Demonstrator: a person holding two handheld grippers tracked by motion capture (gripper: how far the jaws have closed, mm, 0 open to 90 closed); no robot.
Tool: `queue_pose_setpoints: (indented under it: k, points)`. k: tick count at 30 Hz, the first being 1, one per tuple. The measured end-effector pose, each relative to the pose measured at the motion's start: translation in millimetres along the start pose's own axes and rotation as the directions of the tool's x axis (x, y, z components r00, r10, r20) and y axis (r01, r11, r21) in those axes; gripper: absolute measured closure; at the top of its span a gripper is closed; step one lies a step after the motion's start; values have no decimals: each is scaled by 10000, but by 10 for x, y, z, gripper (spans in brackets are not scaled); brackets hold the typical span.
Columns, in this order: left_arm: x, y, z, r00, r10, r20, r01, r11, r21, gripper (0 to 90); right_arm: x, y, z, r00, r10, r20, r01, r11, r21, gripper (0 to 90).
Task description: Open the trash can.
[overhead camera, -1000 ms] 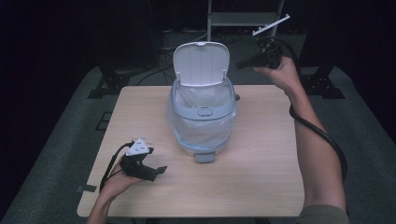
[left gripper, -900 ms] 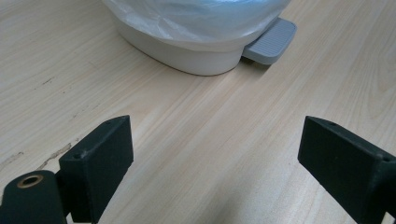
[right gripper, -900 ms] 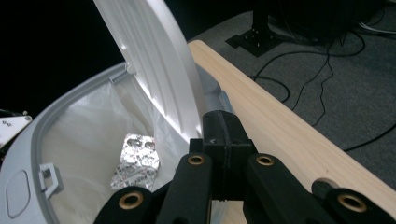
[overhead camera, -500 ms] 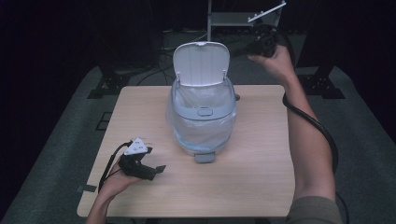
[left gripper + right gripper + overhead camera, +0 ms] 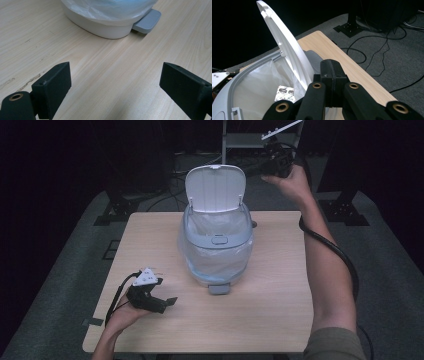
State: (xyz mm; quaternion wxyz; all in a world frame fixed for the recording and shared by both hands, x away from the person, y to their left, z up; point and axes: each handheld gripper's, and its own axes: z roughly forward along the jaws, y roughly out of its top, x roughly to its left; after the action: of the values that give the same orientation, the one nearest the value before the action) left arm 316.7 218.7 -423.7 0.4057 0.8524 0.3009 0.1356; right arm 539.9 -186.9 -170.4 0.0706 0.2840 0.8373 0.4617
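1. The step in hand looks like the moment after something has gone into the bin (image 5: pixel 216 247): a blister pack (image 5: pixel 285 93) lies inside on the white liner (image 5: pixel 259 92), just below and ahead of the right gripper (image 5: pixel 332 75), whose jaws are pressed shut with nothing between them.
2. The right gripper (image 5: pixel 278 164) is held high beyond the raised lid (image 5: pixel 215 187), off the far edge of the tabletop (image 5: pixel 280 290).
3. The left gripper (image 5: pixel 150 295) rests low on the tabletop, jaws spread wide and empty; ahead of its jaws sit the bin's base and the grey pedal (image 5: pixel 147 21).
4. Next move, as I judge it: close the lid, which stands just ahead of the shut right jaws and would take a gentle push on its top edge.
5. Hard to make out: the bin's depth and any other contents under the liner folds; the dark room beyond the tabletop hides most background.
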Motion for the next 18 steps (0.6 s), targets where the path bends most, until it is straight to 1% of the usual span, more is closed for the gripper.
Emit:
queue_pose_setpoints:
  k: [6,7,12,18]
  points:
    - [6,-6,2,10000,-72,-1,72,10000,-50,93,-11,6,15,10000,10,-61,-10,10000,11,896]
    - [7,-8,7,10000,-81,33,81,10000,-21,93,-19,4,13,9999,-2,-137,2,10000,-7,896]
    - [6,-14,13,10000,-94,28,93,10000,26,93,-8,-1,4,9997,-94,-232,94,10000,6,896]
    - [9,-9,6,10000,-77,24,77,10000,21,93,48,0,-34,9983,-330,-487,336,9994,129,896]
